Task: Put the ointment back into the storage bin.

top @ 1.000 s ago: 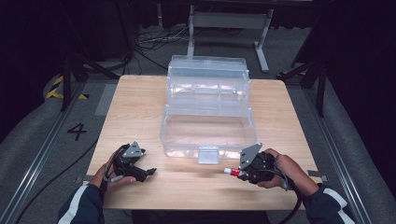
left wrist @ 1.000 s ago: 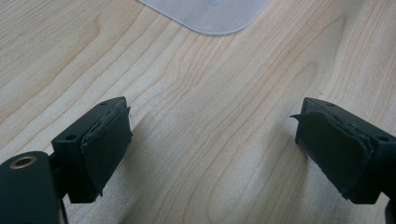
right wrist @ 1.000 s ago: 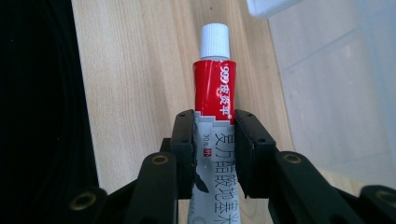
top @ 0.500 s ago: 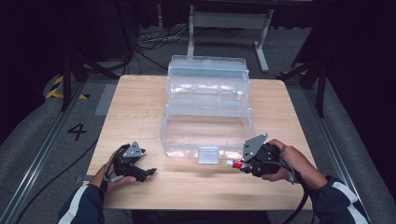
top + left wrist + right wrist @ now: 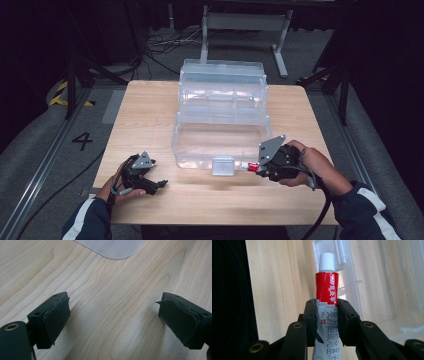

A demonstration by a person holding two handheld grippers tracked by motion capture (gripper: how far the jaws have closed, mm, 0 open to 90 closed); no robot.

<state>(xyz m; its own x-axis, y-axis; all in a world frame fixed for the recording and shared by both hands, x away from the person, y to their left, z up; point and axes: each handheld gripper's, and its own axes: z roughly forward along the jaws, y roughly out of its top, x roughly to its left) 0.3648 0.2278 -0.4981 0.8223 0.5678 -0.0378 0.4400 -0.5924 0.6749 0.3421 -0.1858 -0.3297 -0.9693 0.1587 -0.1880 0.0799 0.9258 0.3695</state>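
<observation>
A: Right gripper point(image 5: 254, 168)?
B: Clamped on a tube point(image 5: 326, 293), red and white with a white cap. Jaws squeeze its lower half, cap sticks out ahead.

A: Where's the tube?
B: Off the table point(image 5: 150, 115), just beside the near right corner of the clear plastic box point(image 5: 222, 112), cap pointing at the box's front latch point(image 5: 223, 166).

A: Left gripper point(image 5: 156, 185)?
B: Jaws wide apart, nothing between them, low over bare wood near the front left. A box corner point(image 5: 112, 248) shows ahead of it.
</observation>
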